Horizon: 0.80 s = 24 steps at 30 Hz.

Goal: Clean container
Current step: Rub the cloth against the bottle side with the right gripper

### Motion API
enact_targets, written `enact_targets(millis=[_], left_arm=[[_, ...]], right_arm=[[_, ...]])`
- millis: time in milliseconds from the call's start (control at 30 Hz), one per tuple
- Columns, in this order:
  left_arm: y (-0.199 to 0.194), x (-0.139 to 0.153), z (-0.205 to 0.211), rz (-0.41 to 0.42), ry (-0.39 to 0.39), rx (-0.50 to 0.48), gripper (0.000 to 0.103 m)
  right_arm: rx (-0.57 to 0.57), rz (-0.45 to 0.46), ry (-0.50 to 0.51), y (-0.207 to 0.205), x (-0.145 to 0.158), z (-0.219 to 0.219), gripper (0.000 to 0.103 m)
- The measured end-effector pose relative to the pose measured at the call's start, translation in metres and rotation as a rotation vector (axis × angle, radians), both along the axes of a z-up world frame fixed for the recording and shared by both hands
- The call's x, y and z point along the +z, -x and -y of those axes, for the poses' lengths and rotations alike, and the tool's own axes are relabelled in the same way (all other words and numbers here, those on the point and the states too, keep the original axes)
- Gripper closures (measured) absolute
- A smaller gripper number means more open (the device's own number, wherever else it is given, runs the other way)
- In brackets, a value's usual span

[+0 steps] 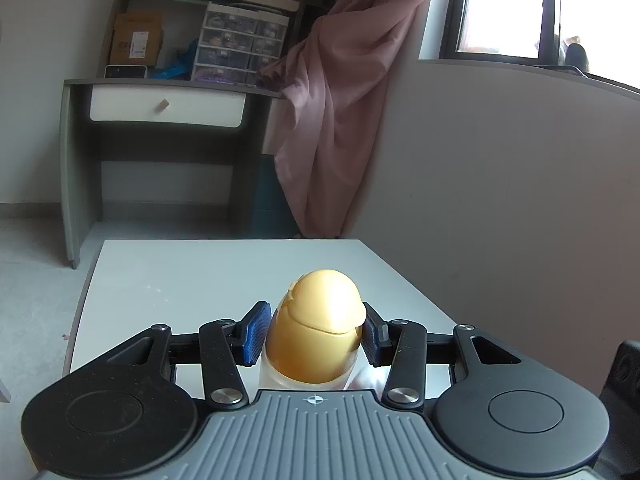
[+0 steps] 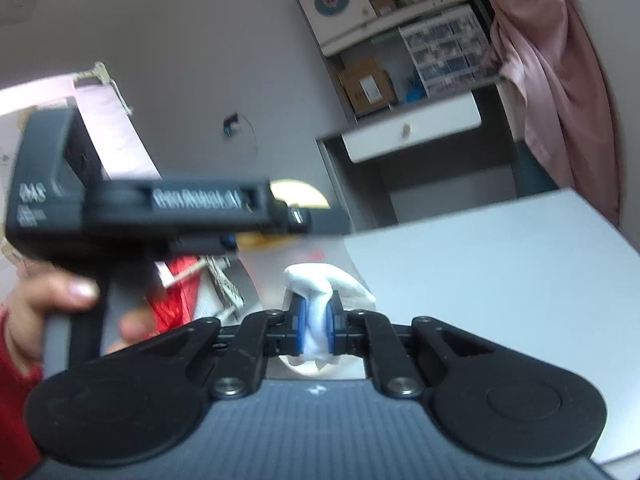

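Matte black handheld grippers with blue pads

Each black two-finger gripper (image 1: 314, 340) has linkage arms on silver screws, ribbed blue rubber pads (image 1: 254, 334), round black side discs and a ribbed grey base; a red sleeve (image 2: 14, 380) covers the left arm.

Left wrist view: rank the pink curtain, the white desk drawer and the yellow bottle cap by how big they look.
1. Pink curtain, by far.
2. and 3. White desk drawer and yellow bottle cap look roughly alike; the cap sits right at the camera, so I won't rank them.
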<state>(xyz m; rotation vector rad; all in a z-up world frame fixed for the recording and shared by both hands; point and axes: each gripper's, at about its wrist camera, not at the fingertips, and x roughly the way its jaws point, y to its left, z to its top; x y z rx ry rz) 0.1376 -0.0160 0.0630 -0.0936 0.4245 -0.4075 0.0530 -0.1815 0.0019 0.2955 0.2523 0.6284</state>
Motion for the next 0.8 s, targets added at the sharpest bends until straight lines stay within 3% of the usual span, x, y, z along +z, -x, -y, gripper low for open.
enact_targets(millis=[167,567,800], left_arm=[[0.002,0.001,0.002,-0.001,-0.003,-0.003,0.056],[0.004,0.002,-0.003,-0.002,-0.006,-0.004,0.056],[0.004,0.003,-0.002,-0.003,-0.008,-0.001,0.056]], right_arm=[[0.002,0.024,-0.006,-0.003,0.003,0.000,0.093],[0.019,-0.109,0.052,-0.016,-0.029,-0.001,0.092],[0.010,-0.108,0.089,-0.014,-0.028,-0.006,0.092]])
